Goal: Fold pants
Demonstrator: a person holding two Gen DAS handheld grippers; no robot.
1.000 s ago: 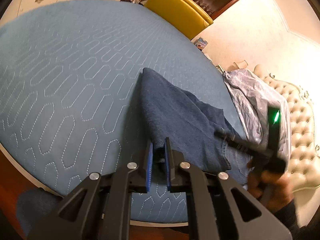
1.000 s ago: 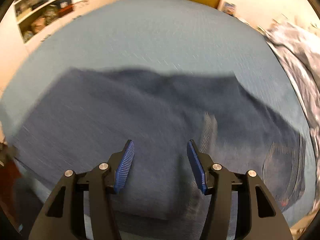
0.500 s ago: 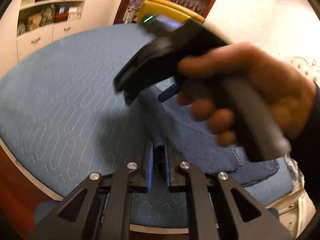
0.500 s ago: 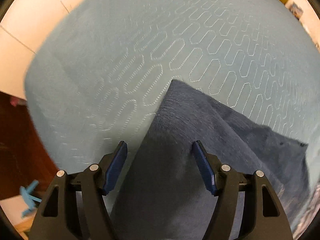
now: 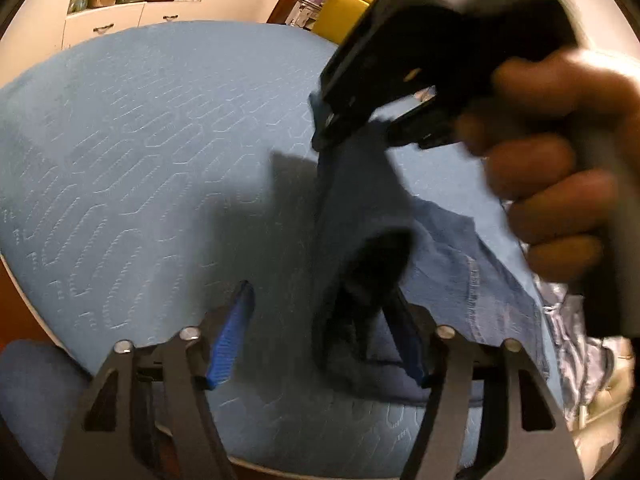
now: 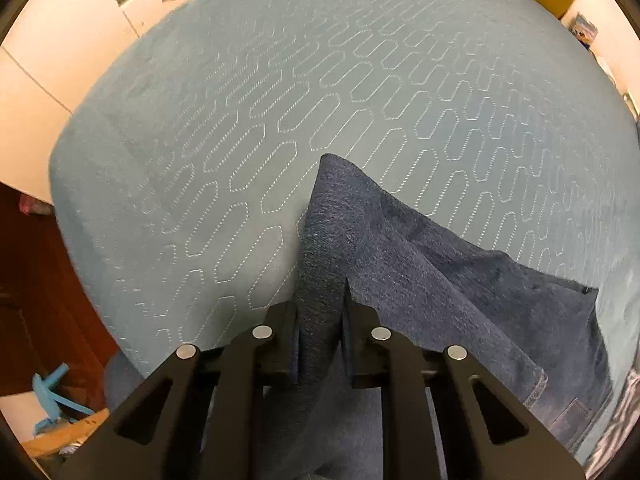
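Dark blue denim pants lie on a light blue quilted bed, bunched into a raised ridge. My right gripper is shut on a fold of the pants near their left edge. In the left wrist view my left gripper is open, its blue pads either side of a hanging fold of the pants. The right gripper, held in a hand, pinches that fold from above.
The bed's near edge runs below the left gripper. White cupboards with shelves stand beyond the bed. A yellow chair is at the back. A silvery patterned cover lies at the bed's right side.
My left gripper has opened and let go of the pants fold. My right gripper has closed onto the pants and lifts the fold.
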